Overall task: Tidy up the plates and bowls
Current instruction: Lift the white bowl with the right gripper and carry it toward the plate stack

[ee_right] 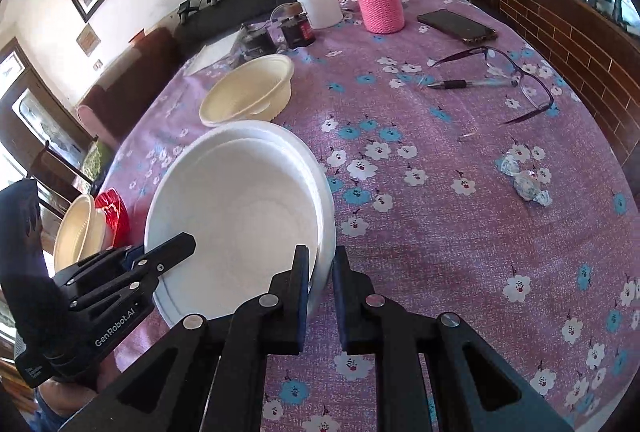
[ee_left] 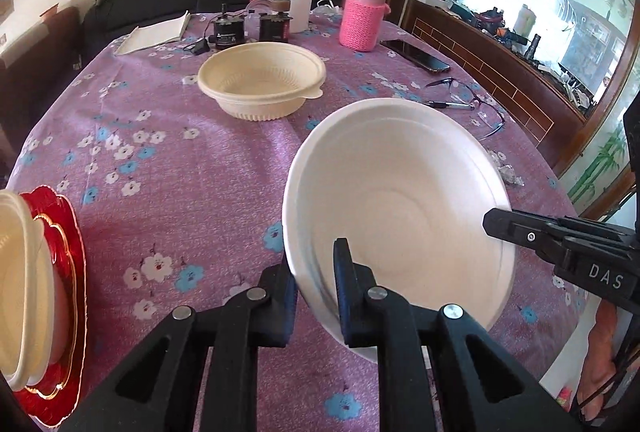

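A white bowl [ee_left: 400, 208] [ee_right: 240, 208] is held tilted above the purple flowered tablecloth [ee_left: 180, 172]. My left gripper [ee_left: 314, 264] is shut on its near rim, one finger inside the bowl and one outside. My right gripper [ee_right: 321, 252] is shut on the opposite rim and shows in the left wrist view [ee_left: 490, 222] coming in from the right. From the right wrist view, the left gripper [ee_right: 190, 242] bites the bowl's left edge. A cream bowl [ee_left: 262, 76] [ee_right: 248, 92] stands upright farther back. At the left edge, cream bowls [ee_left: 20, 292] [ee_right: 78, 232] rest on a red plate [ee_left: 72, 264] [ee_right: 114, 212].
At the back stand a pink-sleeved bottle [ee_left: 364, 16], a white jar [ee_left: 294, 6], small black devices [ee_left: 230, 28] and a notepad [ee_left: 154, 32]. A phone [ee_right: 456, 24], glasses [ee_right: 520, 80], a pen [ee_right: 460, 84] and a crumpled wrapper [ee_right: 524, 180] lie on the right.
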`<state>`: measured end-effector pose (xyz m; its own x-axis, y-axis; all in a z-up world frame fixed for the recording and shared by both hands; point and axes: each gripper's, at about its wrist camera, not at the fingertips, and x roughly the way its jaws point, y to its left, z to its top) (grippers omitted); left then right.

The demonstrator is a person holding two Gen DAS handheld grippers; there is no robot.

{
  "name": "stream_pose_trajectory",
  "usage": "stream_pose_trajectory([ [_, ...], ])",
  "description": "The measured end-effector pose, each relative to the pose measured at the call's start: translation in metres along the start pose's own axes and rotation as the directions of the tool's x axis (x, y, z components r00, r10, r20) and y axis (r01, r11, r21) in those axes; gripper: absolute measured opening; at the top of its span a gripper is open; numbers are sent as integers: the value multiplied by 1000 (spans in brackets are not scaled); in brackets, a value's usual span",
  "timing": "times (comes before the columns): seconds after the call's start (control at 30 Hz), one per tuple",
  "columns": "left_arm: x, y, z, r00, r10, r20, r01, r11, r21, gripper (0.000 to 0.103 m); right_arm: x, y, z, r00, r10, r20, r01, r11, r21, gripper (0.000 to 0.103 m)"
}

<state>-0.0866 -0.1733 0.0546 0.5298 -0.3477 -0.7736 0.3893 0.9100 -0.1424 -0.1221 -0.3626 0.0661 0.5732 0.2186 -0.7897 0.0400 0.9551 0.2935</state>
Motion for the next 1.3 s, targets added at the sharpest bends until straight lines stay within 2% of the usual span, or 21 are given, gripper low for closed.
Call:
stream_pose_trajectory([
  [0.43, -8, 10, -7, 1000, -8, 14, 8, 1000, -24, 15, -3, 27, -3, 996, -87, 33, 90, 991, -96, 13],
  [1.3, -47, 24, -8, 994, 17, 106, -12, 999, -48, 15, -22, 61, 2, 992, -84, 98, 99, 982, -164, 13],
])
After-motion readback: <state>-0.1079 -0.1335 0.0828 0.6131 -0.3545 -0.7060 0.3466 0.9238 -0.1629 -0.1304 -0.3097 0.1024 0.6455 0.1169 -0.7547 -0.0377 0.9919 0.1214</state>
